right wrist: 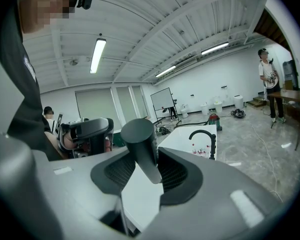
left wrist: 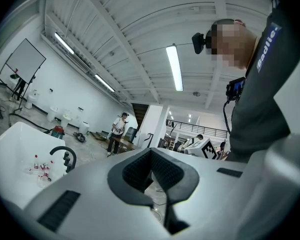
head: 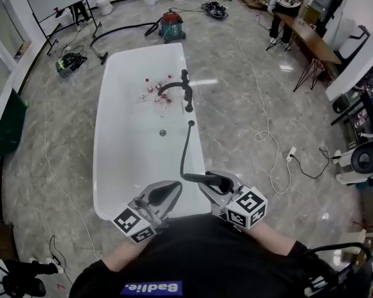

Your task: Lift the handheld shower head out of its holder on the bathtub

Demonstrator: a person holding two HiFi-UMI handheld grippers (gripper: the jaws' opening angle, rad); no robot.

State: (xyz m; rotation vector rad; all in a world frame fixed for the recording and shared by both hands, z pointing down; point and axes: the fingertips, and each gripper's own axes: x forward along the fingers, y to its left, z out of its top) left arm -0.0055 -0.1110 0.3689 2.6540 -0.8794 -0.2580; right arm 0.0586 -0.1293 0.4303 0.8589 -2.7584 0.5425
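One grip | right gripper (right wrist: 149,160) clamps shower head (right wrist: 140,140) | hose (head: 184,149): head view only

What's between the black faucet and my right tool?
Head view: only the thin black shower hose, curving along the white bathtub's rim from its fitting to the black handheld shower head gripped by the right tool.
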